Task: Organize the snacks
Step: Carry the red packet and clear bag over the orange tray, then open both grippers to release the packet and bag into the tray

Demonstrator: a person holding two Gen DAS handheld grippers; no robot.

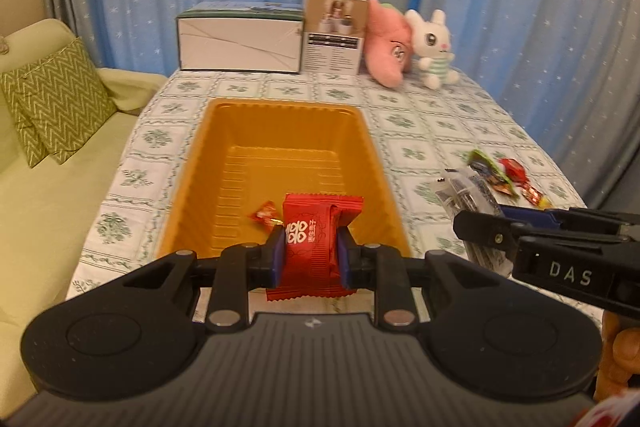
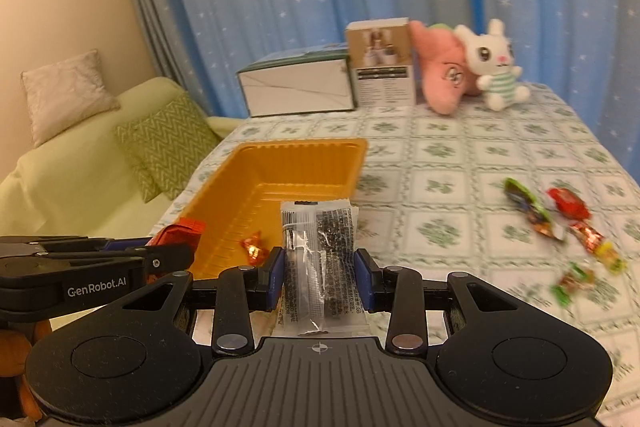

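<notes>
At bottom centre of the left wrist view, the left gripper point(image 1: 310, 253) clamps a red snack packet point(image 1: 316, 247) over the near rim of the orange tray point(image 1: 280, 115). The right gripper point(image 2: 320, 271) pinches a clear packet of dark seeds point(image 2: 320, 259) beside the tray's near right corner. One small red candy point(image 1: 264, 213) lies inside the tray. Loose sweets point(image 2: 568, 223) wait at right. Delivery looks underway; next, each packet apparently needs carrying over the tray and releasing. Boxes point(image 1: 240, 41) and plush toys point(image 1: 434, 49) stand beyond.
</notes>
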